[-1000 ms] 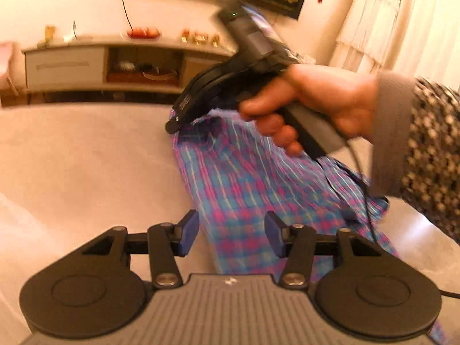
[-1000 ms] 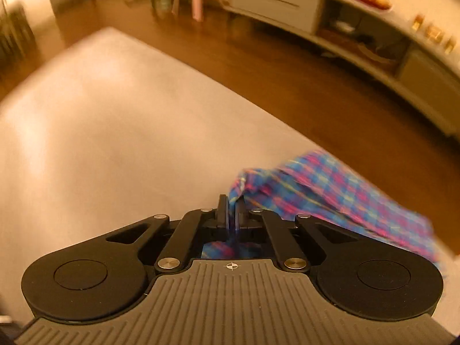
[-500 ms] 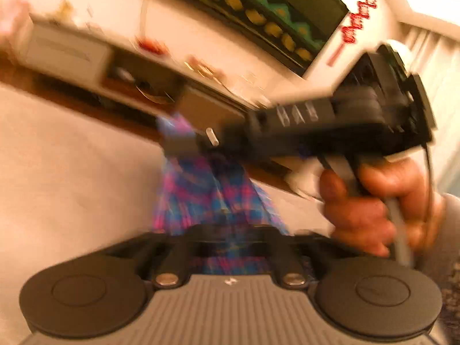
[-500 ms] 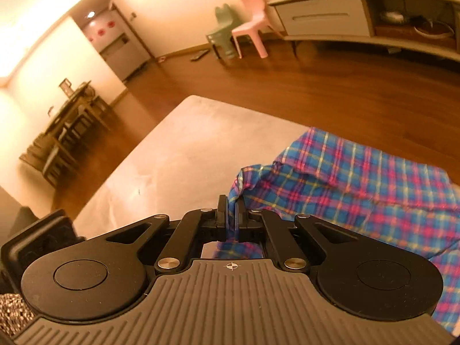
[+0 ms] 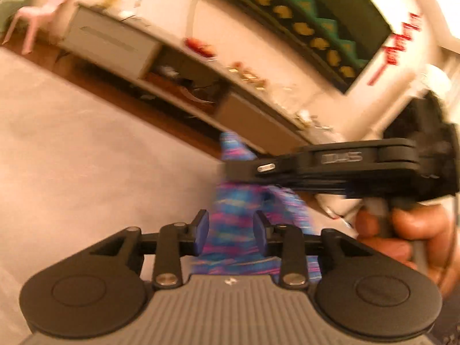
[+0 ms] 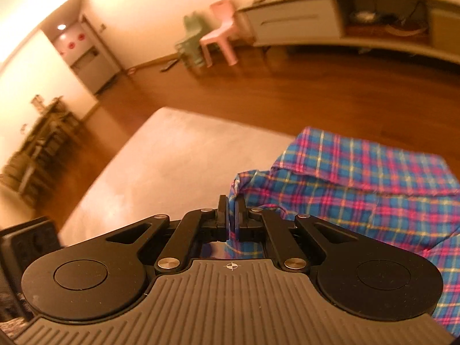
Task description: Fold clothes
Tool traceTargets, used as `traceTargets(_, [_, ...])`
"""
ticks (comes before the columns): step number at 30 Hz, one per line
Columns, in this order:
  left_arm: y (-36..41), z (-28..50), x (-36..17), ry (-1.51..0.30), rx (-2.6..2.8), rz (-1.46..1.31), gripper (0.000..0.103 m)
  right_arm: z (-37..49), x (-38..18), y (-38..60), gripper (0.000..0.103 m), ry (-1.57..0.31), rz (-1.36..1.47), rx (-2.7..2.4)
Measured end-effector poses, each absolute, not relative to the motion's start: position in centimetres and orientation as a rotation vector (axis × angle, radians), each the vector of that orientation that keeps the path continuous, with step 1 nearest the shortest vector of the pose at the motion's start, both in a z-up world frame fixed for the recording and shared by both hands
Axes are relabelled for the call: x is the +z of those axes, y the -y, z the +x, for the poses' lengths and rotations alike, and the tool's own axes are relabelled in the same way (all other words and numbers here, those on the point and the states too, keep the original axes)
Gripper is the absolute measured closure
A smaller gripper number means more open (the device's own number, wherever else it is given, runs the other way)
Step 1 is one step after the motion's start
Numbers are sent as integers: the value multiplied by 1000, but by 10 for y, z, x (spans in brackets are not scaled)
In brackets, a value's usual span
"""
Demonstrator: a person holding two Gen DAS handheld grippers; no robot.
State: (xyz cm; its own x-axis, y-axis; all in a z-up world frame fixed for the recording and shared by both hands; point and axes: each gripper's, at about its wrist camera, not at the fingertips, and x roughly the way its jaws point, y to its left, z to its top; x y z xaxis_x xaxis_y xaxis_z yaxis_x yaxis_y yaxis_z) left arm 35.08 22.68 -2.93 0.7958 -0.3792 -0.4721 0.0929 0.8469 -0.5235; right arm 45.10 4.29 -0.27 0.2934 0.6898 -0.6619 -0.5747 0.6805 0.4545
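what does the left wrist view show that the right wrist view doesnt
Only the left wrist view shows the open left gripper, the right gripper's body seen from the side, the hand holding it, and the dark wall hanging with yellow shapes.

Only the right wrist view shows the right gripper shut on an edge of the plaid shirt, the dining furniture and the white door with red dots.

Both show the shirt, the pale table, the long cabinet and the pink chair.
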Motion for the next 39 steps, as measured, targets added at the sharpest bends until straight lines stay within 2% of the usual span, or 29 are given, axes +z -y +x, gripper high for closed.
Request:
traceTargets(1, [-226, 353, -30, -612, -251, -499, 71, 449, -3, -45, 94, -963, 121, 849])
traceTargets(2, [-225, 354, -32, -622, -237, -495, 73, 449, -5, -49, 91, -965, 92, 830])
traceTargets(4, [-223, 358, -34, -642, -209, -486, 84, 449, -4, -56, 59, -924, 40, 741])
traceTargets(6, [-221, 361, -36, -662, -181, -477, 95, 444, 6, -54, 47, -806, 28, 633])
traceTargets(9, [-217, 367, -40, -692, -138, -463, 95, 432, 26, -43, 36, -643, 88, 569])
traceTargets(11, [-215, 370, -42, -712, -109, -454, 93, 426, 27, -41, 37, -659, 40, 580])
traceTargets(14, [-212, 371, -33, -668, -149, -444, 92, 412, 16, -37, 46, -734, -118, 597])
traceTargets(15, [-209, 372, -30, -650, -168, -434, 91, 405, 9, -35, 55, -746, -175, 589])
traceTargets(16, [-206, 373, -27, -632, -188, -424, 86, 398, 1, -34, 71, -757, -231, 577])
traceTargets(18, [-198, 382, -29, -655, -177, -398, 83, 392, -23, -32, 81, -821, -302, 528])
traceTargets(20, [-193, 390, -45, -742, -83, -410, 88, 376, -38, -29, 78, -779, -386, 500])
traceTargets(21, [-192, 392, -51, -768, -50, -423, 90, 366, -39, -28, 67, -753, -426, 492])
traceTargets(22, [-192, 391, -49, -766, -46, -436, 87, 355, -35, -26, 64, -719, -438, 484])
traceTargets(27, [-174, 389, -39, -797, -151, -359, 82, 289, 11, 18, 60, -583, -313, 481])
traceTargets(33, [-146, 383, -38, -869, -260, -204, 73, 247, -2, 84, 58, -704, -442, 408])
traceTargets(35, [-143, 372, -46, -857, -115, -116, 86, 237, -11, 112, 58, -747, -441, 323])
traceTargets(36, [-145, 365, -46, -843, -39, -106, 84, 228, -11, 128, 58, -757, -406, 287])
traceTargets(37, [-149, 358, -42, -840, 38, -139, 80, 218, -9, 143, 54, -761, -353, 267])
traceTargets(39, [-152, 341, -29, -812, 59, -219, 79, 183, 0, 177, 46, -763, -201, 259])
